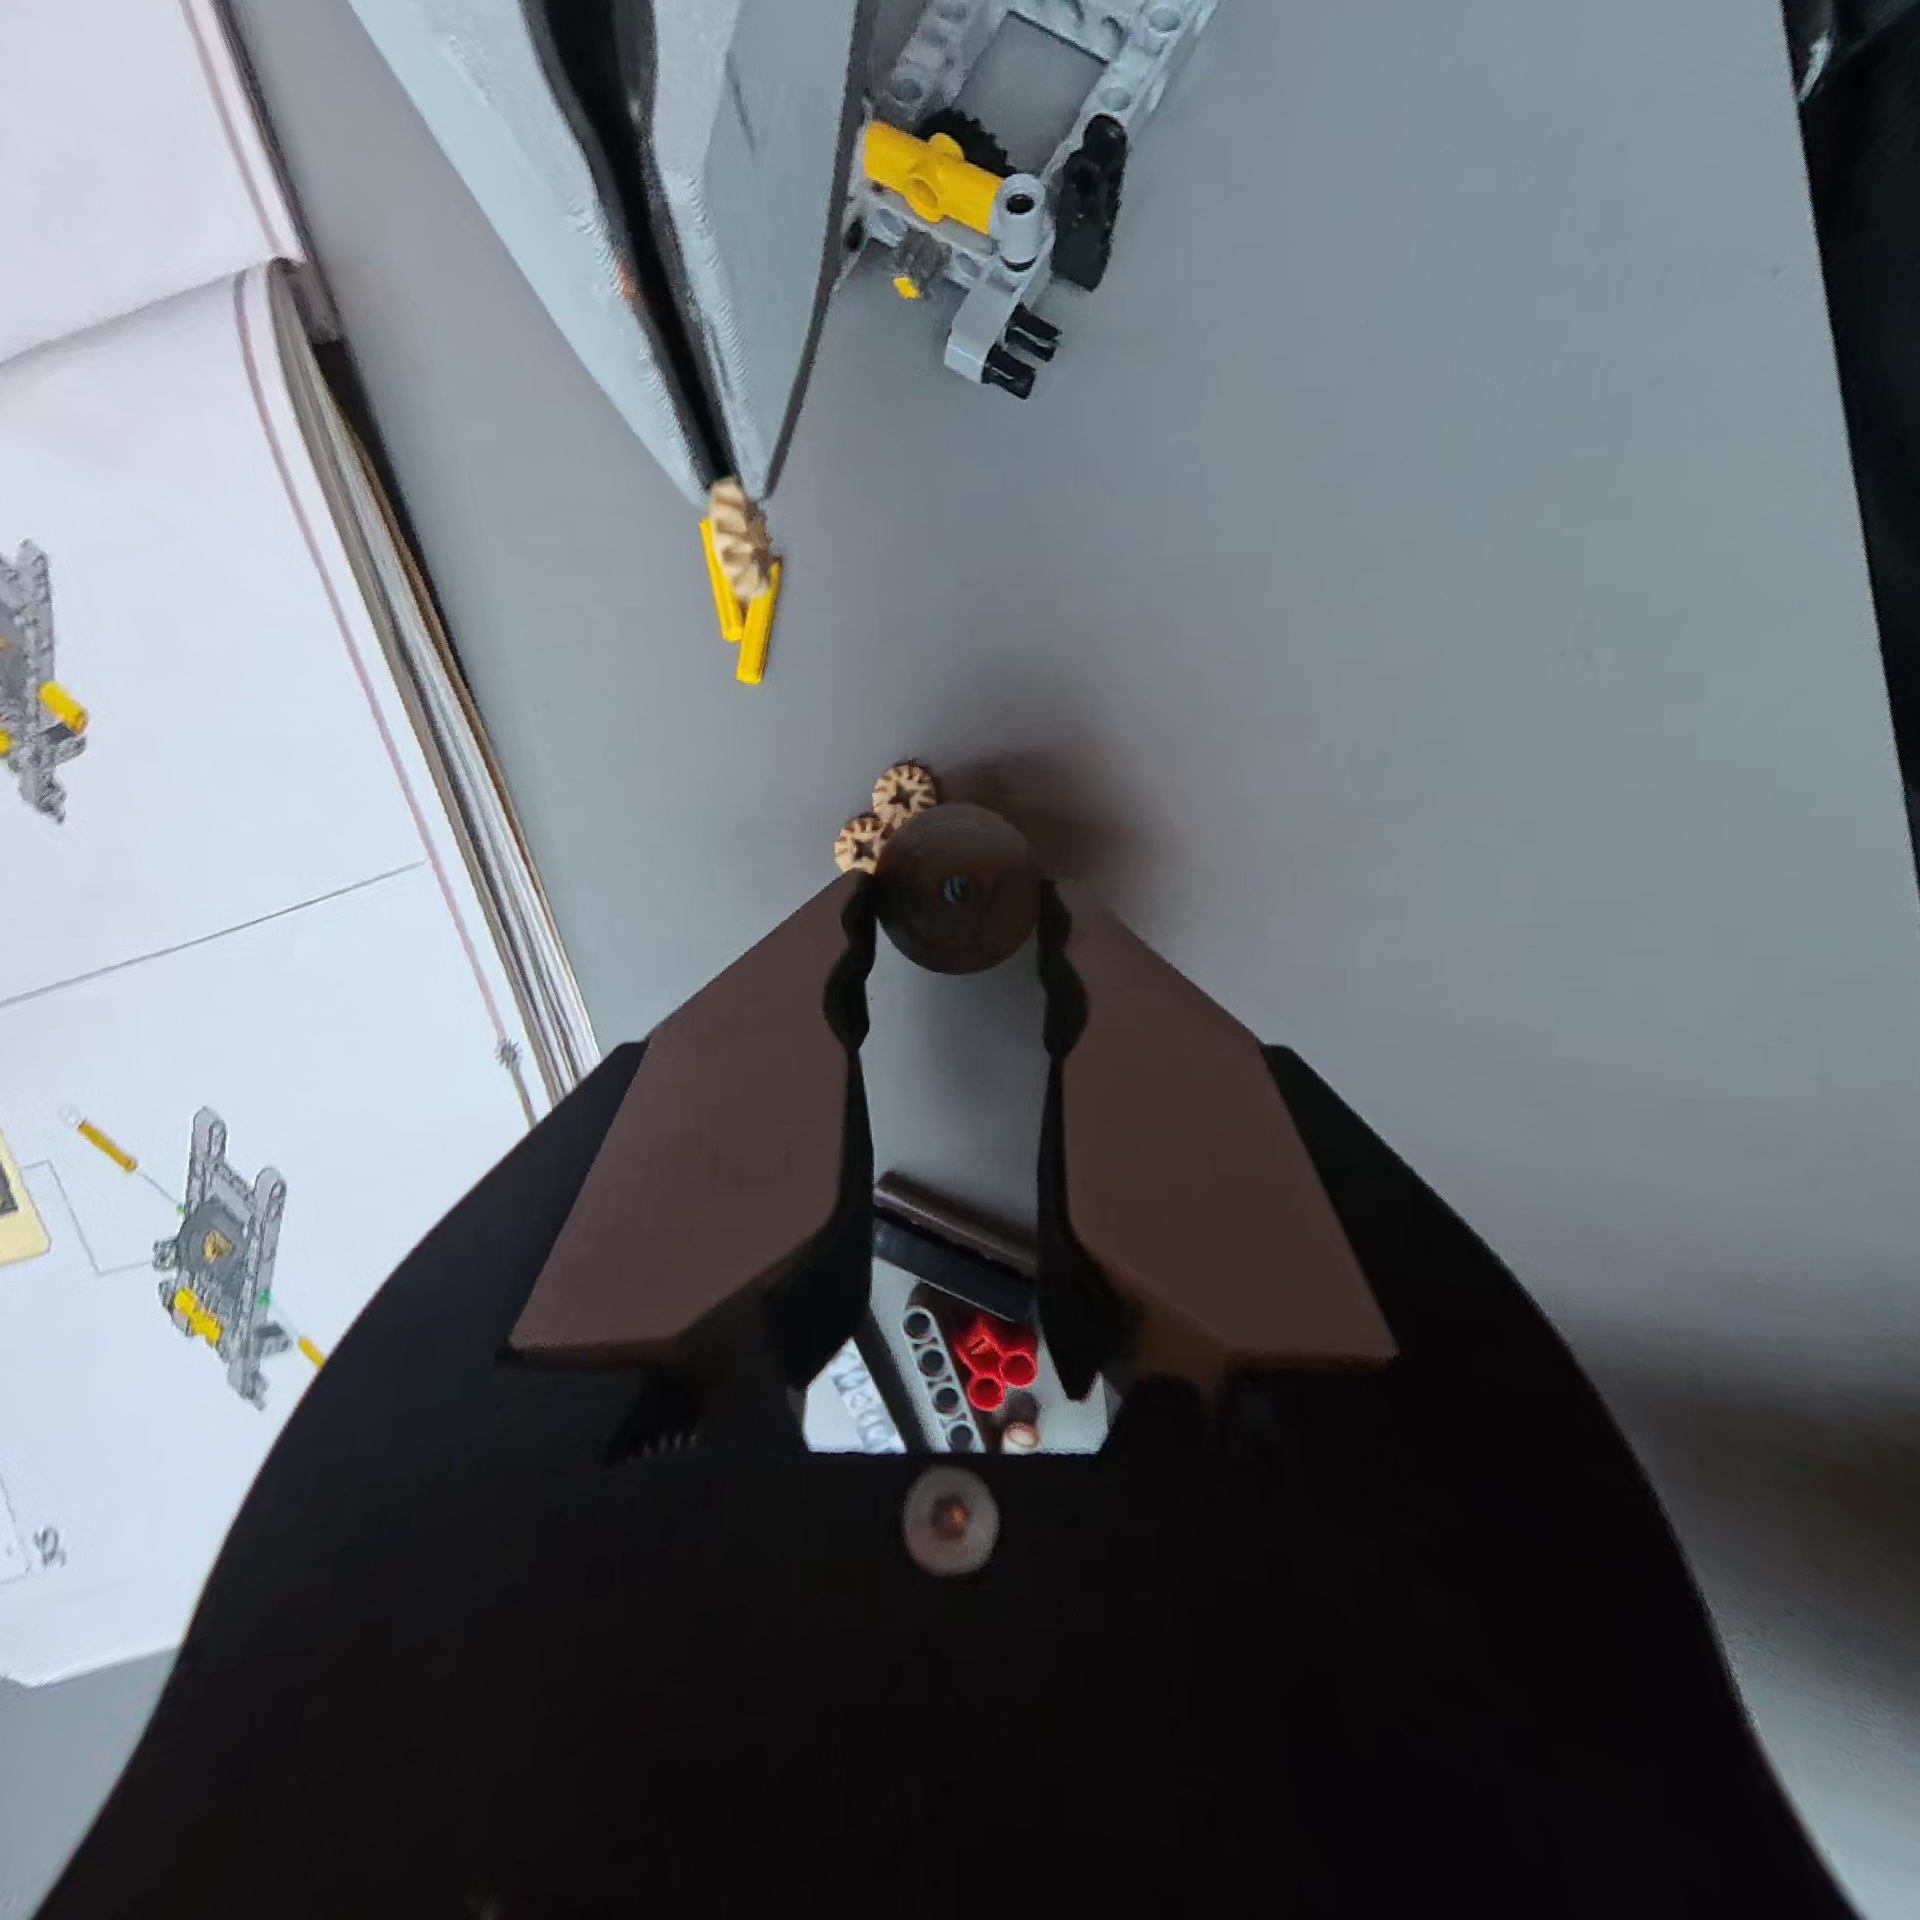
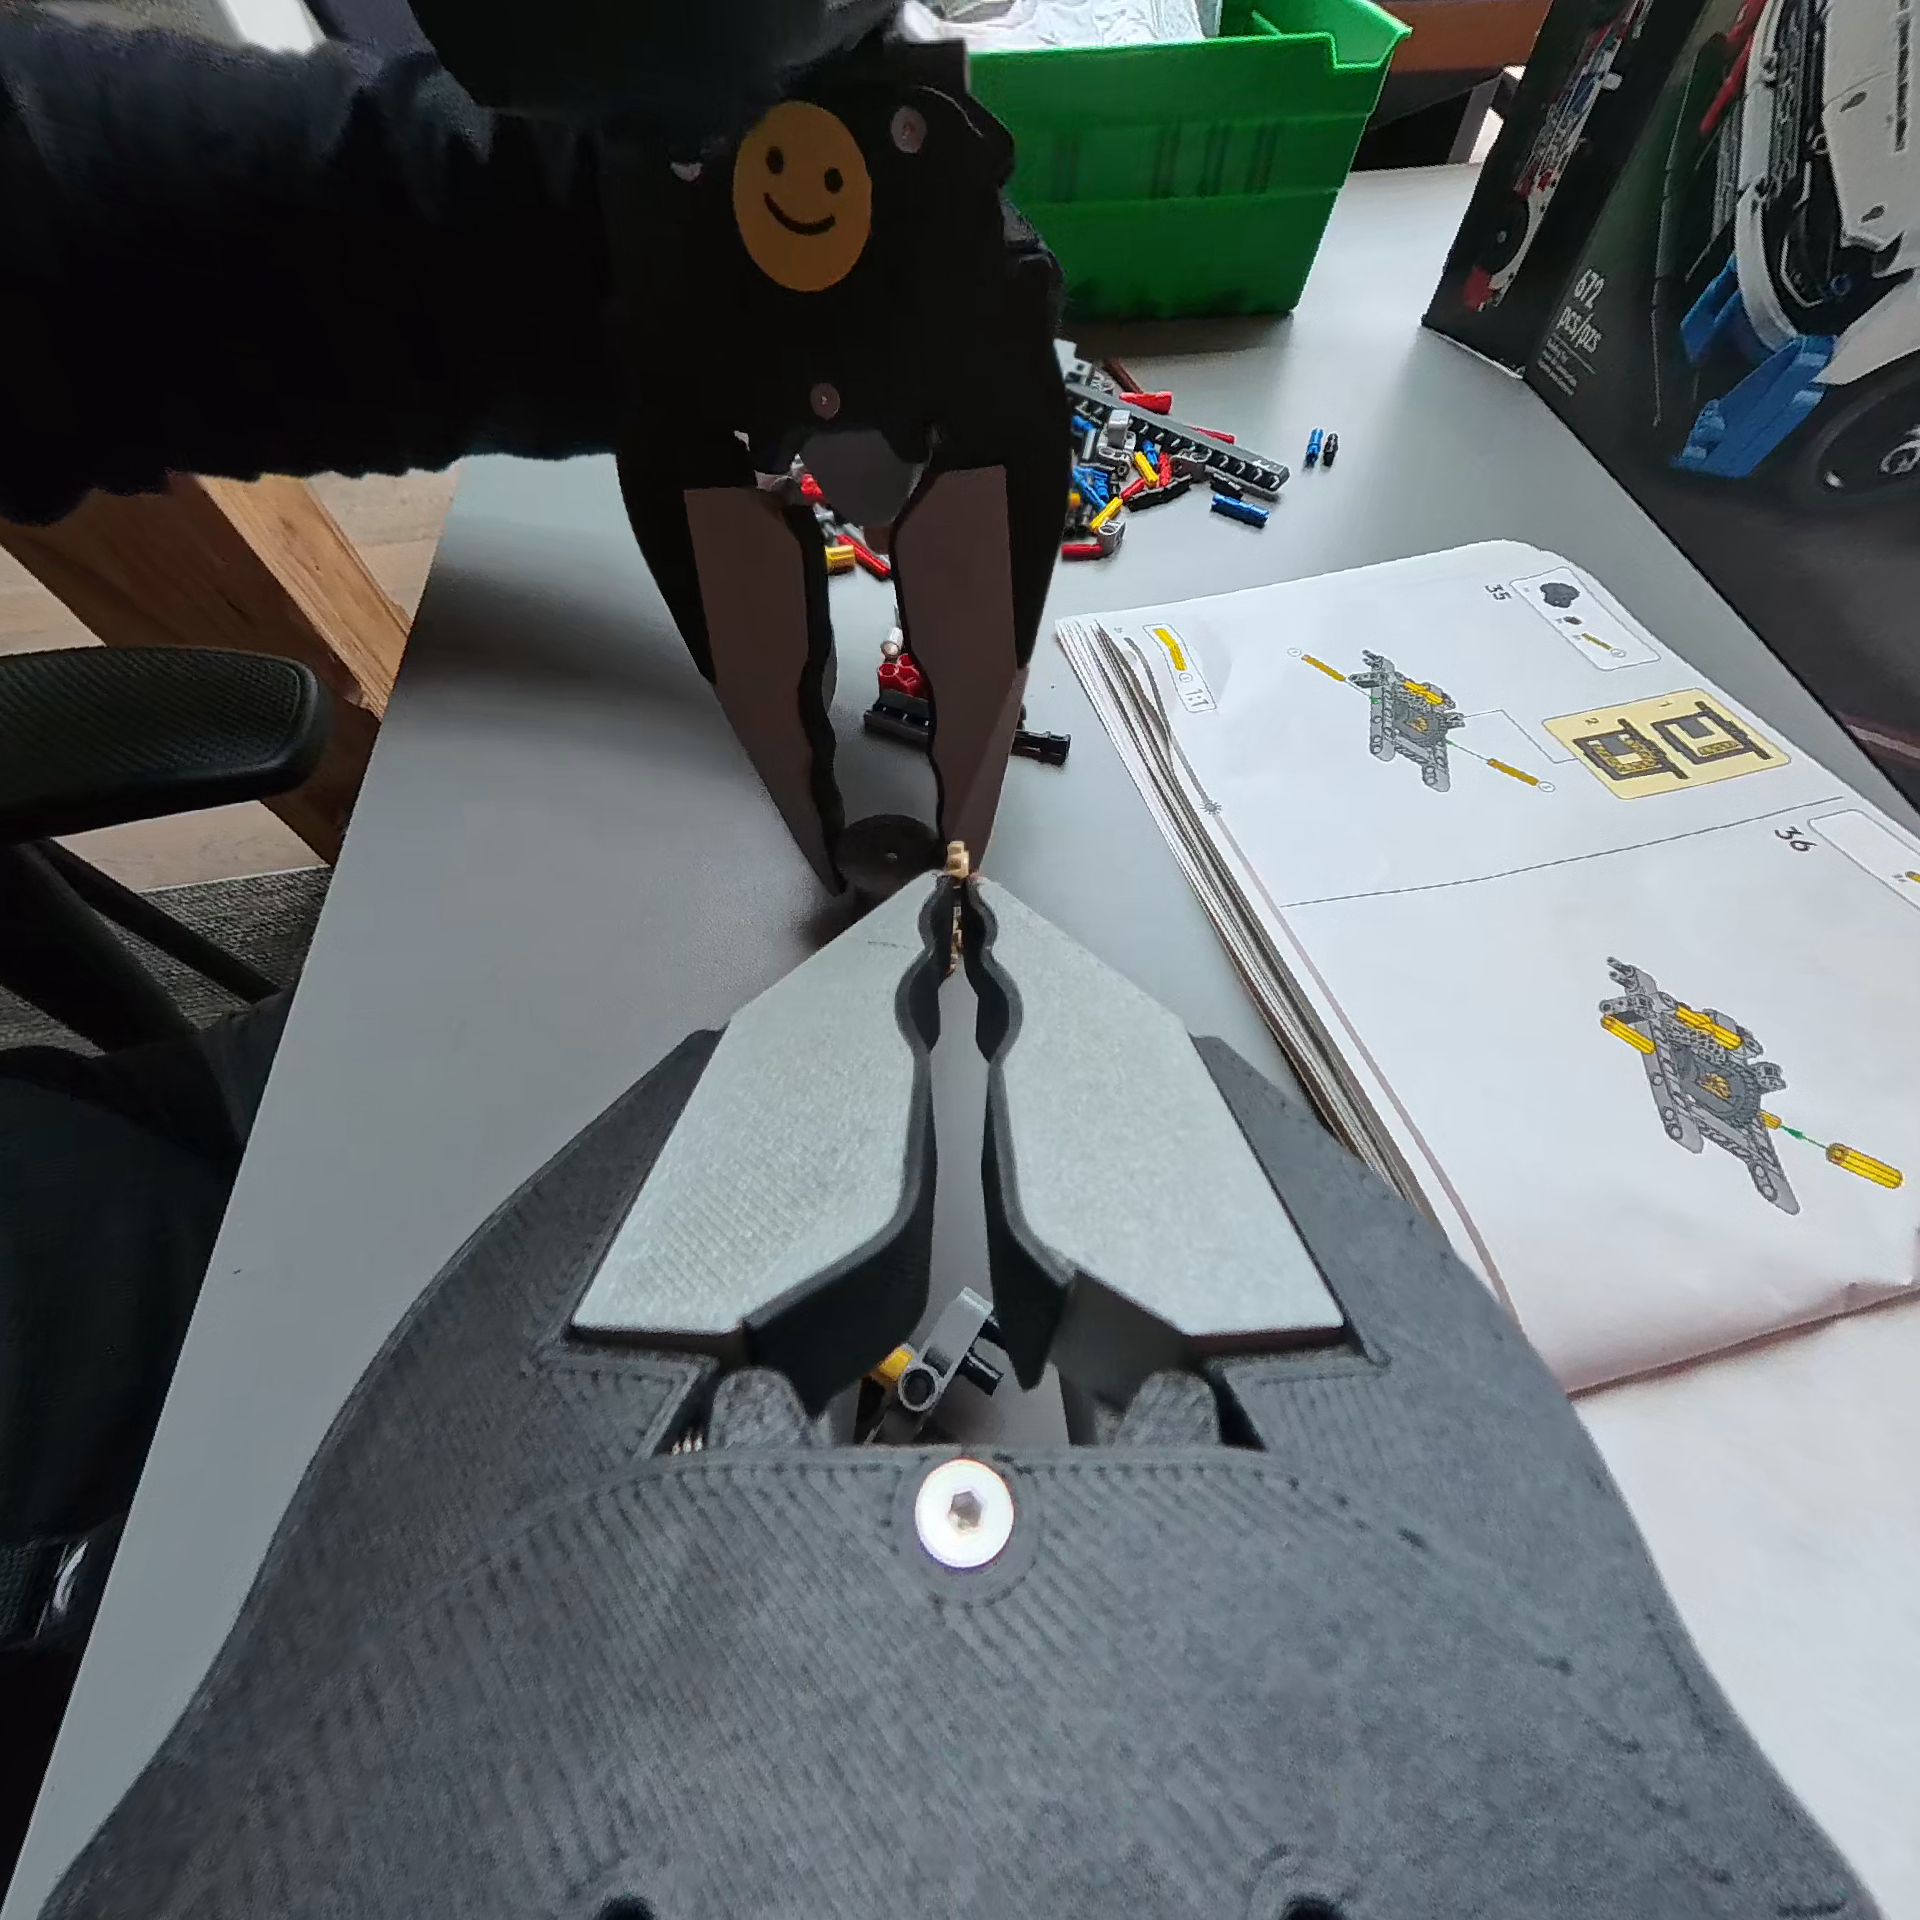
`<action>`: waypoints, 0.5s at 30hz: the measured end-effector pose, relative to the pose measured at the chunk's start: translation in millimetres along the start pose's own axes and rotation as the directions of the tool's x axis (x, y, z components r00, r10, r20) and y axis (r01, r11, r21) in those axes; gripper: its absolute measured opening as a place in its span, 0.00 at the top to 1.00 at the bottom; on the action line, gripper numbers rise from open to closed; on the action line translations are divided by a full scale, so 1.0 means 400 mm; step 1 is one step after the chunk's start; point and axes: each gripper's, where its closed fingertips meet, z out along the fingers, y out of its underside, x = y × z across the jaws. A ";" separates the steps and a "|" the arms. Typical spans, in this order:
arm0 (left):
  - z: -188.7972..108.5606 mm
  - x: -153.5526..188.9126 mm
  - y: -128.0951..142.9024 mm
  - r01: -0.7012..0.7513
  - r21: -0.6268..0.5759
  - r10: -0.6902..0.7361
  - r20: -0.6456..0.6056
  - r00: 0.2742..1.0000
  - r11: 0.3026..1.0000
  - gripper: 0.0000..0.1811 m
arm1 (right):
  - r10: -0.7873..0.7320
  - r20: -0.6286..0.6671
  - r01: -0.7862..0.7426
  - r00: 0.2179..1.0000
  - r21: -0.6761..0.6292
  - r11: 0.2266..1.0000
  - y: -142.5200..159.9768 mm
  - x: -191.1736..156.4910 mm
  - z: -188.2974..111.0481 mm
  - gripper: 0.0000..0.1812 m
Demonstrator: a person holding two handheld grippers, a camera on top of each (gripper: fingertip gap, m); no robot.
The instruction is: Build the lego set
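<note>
The left gripper (image 1: 953,902) is standing with its fingers spread to either side of a dark round part (image 1: 956,894) on the grey table (image 1: 1455,727), two tan gears (image 1: 885,821) lying just beside it. The right gripper (image 2: 954,902) is pinching a tan gear (image 1: 743,540) on a yellow axle (image 1: 750,613), its fingers nearly together. The grey frame assembly (image 1: 987,208) is sitting farther off, with the open manual (image 2: 1507,935) alongside and loose pieces (image 2: 1164,468) beyond
</note>
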 end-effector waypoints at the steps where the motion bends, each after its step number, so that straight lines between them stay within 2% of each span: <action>1: -0.002 -0.003 0.003 0.008 0.013 -0.009 0.035 0.999 1.000 0.84 | 0.001 0.004 -0.001 1.000 -0.003 1.000 0.001 -0.002 0.001 1.00; 4: -0.009 -0.005 0.010 0.072 0.086 -0.083 0.130 0.988 0.994 0.84 | 0.003 0.024 -0.003 1.000 -0.016 1.000 0.007 -0.011 0.006 1.00; 7: -0.010 0.002 0.003 0.216 0.205 -0.248 0.145 0.958 0.955 0.84 | 0.001 0.034 0.000 0.999 -0.028 1.000 0.012 -0.019 0.012 1.00; 12: -0.012 0.000 -0.019 0.408 0.381 -0.478 0.107 0.872 0.830 0.85 | -0.005 0.036 0.007 0.999 -0.052 0.999 0.020 -0.028 0.022 1.00; 15: -0.039 -0.011 -0.045 0.436 0.476 -0.541 0.103 0.834 0.763 0.85 | 0.014 0.051 -0.011 0.999 -0.066 0.998 0.026 -0.034 0.028 1.00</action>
